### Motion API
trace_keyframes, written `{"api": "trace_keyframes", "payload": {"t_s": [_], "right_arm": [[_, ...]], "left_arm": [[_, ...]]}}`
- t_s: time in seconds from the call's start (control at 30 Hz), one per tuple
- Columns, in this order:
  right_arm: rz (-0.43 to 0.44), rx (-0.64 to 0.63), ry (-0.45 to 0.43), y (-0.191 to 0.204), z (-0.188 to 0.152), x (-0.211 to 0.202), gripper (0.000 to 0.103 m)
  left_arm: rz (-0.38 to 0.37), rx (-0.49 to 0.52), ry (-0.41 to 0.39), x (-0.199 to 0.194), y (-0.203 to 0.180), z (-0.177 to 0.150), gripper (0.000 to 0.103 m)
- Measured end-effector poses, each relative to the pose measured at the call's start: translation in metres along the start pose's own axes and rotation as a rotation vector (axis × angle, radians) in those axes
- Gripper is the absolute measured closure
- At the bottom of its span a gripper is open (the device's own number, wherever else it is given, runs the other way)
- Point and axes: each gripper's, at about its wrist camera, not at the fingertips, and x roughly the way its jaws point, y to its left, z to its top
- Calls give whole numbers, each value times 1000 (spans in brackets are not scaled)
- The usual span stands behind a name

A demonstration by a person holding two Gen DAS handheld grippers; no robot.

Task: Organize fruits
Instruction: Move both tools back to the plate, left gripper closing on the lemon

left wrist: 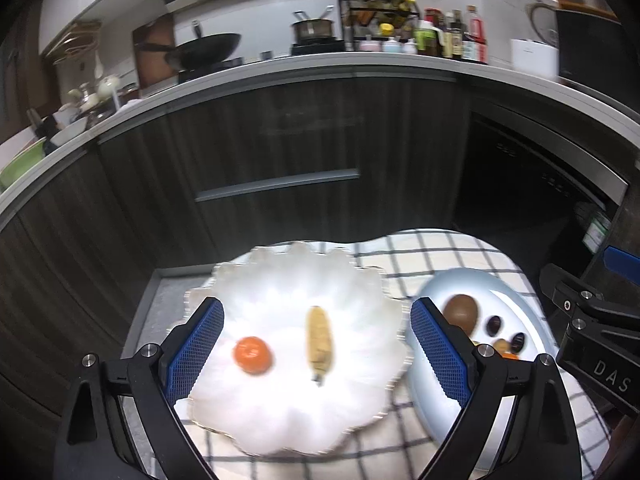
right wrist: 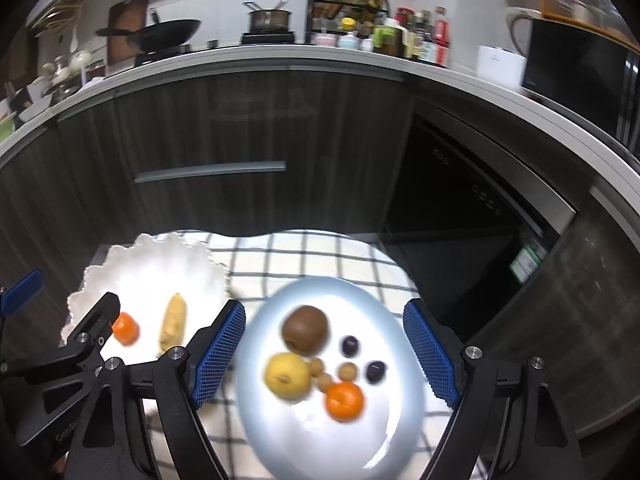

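A scalloped white plate (left wrist: 288, 420) (right wrist: 152, 268) holds an orange tangerine (left wrist: 253, 355) (right wrist: 125, 328) and a small yellow banana (left wrist: 319, 344) (right wrist: 173, 328). My left gripper (left wrist: 316, 350) hangs open above this plate with nothing between its fingers. To the right, a pale blue plate (right wrist: 340, 448) (left wrist: 516, 304) carries a brown kiwi (right wrist: 305, 330) (left wrist: 460, 312), a yellow pear-like fruit (right wrist: 287, 376), a second tangerine (right wrist: 345, 401), two dark plums (right wrist: 350, 346) and small tan round fruits (right wrist: 347, 371). My right gripper (right wrist: 324, 354) stands open above it, empty.
Both plates rest on a white cloth with a dark check (right wrist: 288, 258) over a small table. Dark kitchen cabinets (left wrist: 280, 152) and a curved counter (left wrist: 320, 64) with a wok, a pot and bottles stand behind. A dark oven front (right wrist: 460, 208) is at right.
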Motion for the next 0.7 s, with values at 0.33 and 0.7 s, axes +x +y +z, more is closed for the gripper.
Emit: {"api": "trace_keyframes", "payload": {"t_s": [0.33,0.7], "right_arm": [[-33,46,46,-54,-33,3,21],[-60,59,90,-84,-62,21,21]], "left_arm": [[-63,89,25,2,-61,-18,7],[-120,126,64,20,-98,-44,8]]}}
